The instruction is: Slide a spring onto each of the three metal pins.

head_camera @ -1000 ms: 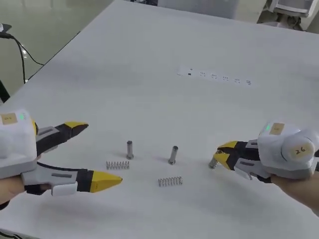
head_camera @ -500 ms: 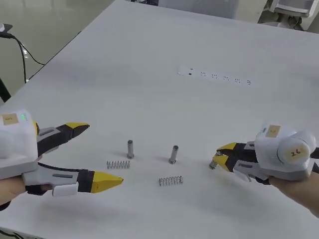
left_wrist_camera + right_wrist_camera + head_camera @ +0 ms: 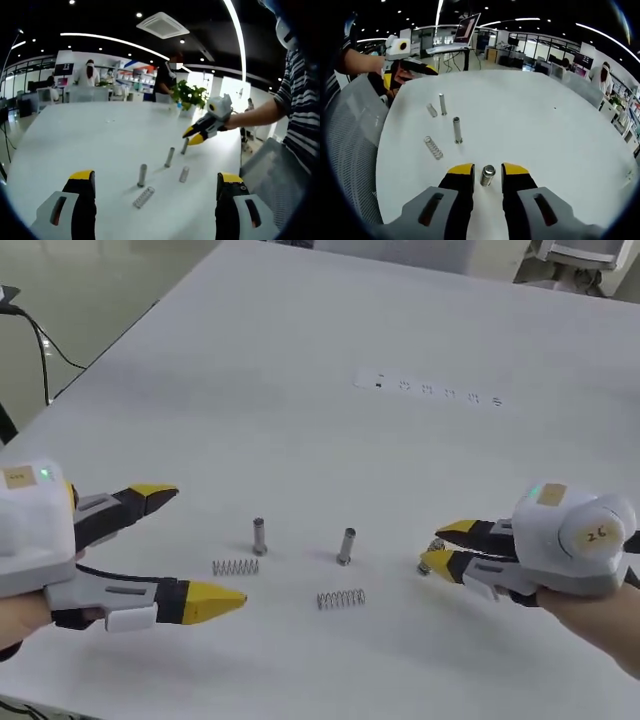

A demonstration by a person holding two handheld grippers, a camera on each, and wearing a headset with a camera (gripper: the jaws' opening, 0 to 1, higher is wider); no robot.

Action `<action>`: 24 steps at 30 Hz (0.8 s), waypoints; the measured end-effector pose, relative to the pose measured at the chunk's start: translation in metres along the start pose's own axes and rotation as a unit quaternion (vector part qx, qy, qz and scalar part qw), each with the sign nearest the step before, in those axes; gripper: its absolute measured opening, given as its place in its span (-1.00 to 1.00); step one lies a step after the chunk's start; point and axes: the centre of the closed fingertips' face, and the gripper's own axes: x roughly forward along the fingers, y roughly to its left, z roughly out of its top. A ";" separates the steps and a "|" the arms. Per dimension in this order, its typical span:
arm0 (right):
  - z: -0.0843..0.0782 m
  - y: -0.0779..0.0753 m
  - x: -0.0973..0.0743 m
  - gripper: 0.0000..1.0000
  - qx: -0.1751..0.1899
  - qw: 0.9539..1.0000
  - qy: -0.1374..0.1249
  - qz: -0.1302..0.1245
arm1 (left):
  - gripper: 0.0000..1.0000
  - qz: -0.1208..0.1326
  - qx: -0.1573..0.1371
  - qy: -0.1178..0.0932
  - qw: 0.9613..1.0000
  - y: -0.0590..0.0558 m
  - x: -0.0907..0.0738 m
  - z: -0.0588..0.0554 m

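Between the jaws of the right gripper (image 3: 432, 548): the right-hand pin (image 3: 487, 176), upright, long axis vertical, head up, foot on the table (image 3: 300, 390). Jaws parted a little, one on each side of this pin with a thin gap, so not clamping it. Upper part of this pin ribbed in the right gripper view, probably a spring already seated there; hard to say for sure. Jaws likely kept so close to guard the pin against tipping.

Outward now to the middle pin (image 3: 346, 546), taken here as the landmark. Also upright, axis vertical, bare. Right-hand pin: a little to the right of it. Third pin (image 3: 259, 536): to the left of it, upright and bare as well. All three in one row, apart from each other, probably to leave room for jaws around each.

Two loose springs lying flat, long axes roughly parallel to the row of pins. First spring (image 3: 341, 599): near the middle pin, on the person's side of it. Second spring (image 3: 236, 567): further left of the middle pin, just beside the third pin. Both lying down, so to be lifted and turned vertical before sliding on.

Left gripper (image 3: 195, 545): well to the left of the middle pin, beyond the second spring, jaws spread wide and holding nothing, pointing toward the row, seemingly ready for a spring.
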 end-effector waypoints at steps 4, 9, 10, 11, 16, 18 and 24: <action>0.002 -0.001 -0.004 -0.52 0.022 1.000 -0.013 -0.005 | 0.96 0.001 0.001 0.000 1.000 0.001 0.000 0.001; 0.006 -0.004 -0.010 -0.48 0.064 0.997 -0.034 -0.013 | 0.96 0.001 0.001 -0.003 1.000 0.001 0.001 0.003; 0.006 -0.004 -0.011 -0.48 0.070 0.997 -0.039 -0.013 | 0.96 0.002 0.001 -0.003 1.000 0.001 0.002 0.003; 0.007 -0.005 -0.012 -0.48 0.076 0.996 -0.043 -0.013 | 0.96 0.002 0.001 -0.004 1.000 0.001 0.002 0.003; 0.008 -0.007 -0.019 -0.46 0.105 0.992 -0.061 -0.020 | 0.96 0.001 0.001 -0.002 1.000 0.000 0.002 0.002; 0.009 -0.007 -0.021 -0.45 0.115 0.991 -0.068 -0.020 | 0.96 0.002 -0.001 -0.004 1.000 0.001 0.002 0.002; 0.011 -0.006 -0.027 -0.45 0.133 0.988 -0.081 -0.023 | 0.96 0.004 -0.002 -0.004 1.000 0.001 0.001 0.002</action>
